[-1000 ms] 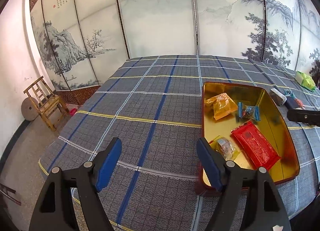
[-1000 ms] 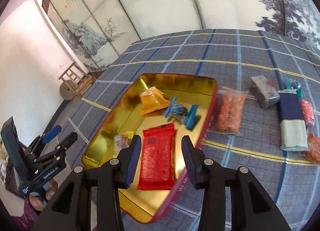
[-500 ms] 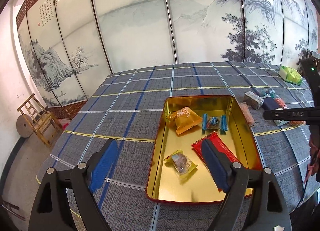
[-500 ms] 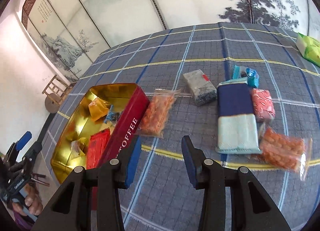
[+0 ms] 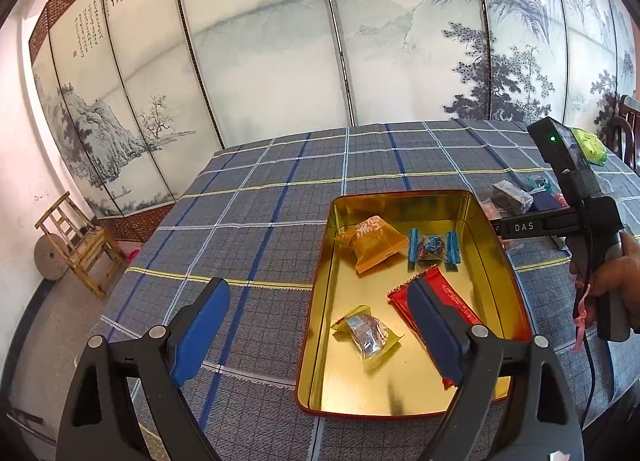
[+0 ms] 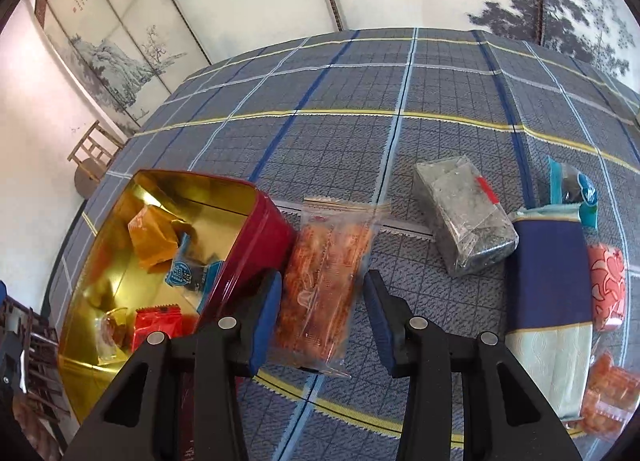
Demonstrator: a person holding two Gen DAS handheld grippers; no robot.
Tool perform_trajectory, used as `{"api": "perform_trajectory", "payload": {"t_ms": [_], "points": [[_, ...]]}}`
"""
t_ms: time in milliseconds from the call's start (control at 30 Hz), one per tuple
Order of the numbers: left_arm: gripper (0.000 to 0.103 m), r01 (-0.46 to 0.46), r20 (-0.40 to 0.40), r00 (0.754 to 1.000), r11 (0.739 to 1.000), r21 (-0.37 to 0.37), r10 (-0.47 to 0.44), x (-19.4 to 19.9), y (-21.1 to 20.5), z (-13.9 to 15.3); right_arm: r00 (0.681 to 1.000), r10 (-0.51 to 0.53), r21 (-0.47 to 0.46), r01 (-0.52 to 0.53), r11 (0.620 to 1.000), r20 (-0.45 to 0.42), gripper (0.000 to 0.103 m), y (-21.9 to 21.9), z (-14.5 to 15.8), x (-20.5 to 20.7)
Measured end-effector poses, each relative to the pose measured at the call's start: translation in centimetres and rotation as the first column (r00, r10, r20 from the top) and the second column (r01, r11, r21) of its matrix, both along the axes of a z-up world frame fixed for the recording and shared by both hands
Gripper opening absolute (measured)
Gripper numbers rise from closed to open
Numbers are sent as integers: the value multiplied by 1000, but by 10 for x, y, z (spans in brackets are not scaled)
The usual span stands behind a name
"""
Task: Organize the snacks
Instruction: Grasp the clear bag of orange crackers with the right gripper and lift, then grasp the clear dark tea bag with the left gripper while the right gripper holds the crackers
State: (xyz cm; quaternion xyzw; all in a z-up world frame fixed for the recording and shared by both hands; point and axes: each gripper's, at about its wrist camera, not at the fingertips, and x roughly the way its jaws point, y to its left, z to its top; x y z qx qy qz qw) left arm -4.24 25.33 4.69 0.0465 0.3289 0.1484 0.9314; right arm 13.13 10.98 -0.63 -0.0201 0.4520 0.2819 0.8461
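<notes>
Meanwhile, the right tongs are hanging open over a clear plastic packet of orange-red snack strips, one blue pad on each side of it and neither pressing on it. The packet is lying flat on the blue-grey plaid-clothed surface, just beside the red outer wall of the gold-lined rectangular tin, at about nine o'clock from the packet. By the look of it, the step in hand is picking this packet up for the tin. To do it well, the pads should be coming down astride the packet's narrow width and closing gently, since the thin film is likely to crumple and slip; the nine o'clock pad is sitting close to the tin wall and needs room there.

The left tongs are opening wide over the near end of the tin with nothing between them.

From the left wrist camera, the tin's floor is showing whole: an orange pouch, a blue-ended wrapped sweet, a red wrapper and a small yellow-edged packet, with bare gold at six o'clock. It is also showing a person's hand gripping the right tool. Only the right wrist camera is showing the waiting snacks: a grey foil block and a navy and pale green pack at about three o'clock.
</notes>
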Motion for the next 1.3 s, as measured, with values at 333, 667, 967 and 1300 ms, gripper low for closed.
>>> {"api": "perform_trajectory", "payload": {"t_ms": [333, 667, 967, 1300], "points": [[88, 13, 12, 1000, 1000, -7, -13, 1, -2, 0, 998, 57, -128, -57, 990, -5, 40, -35, 1, -42], [88, 27, 10, 1000, 1000, -1, -27, -1, -12, 5, 997, 56, -171, -47, 984, 51, 39, -22, -2, -32], [88, 219, 21, 976, 974, -51, -218, 2, -62, 31, 985, -152, 86, 146, 986, 79, 38, -166, 19, -103], [89, 359, -64, 921, 902, -239, -383, 54, -141, 35, 857, -504, 8, 506, 863, 107, 39, -355, 12, -72]]}}
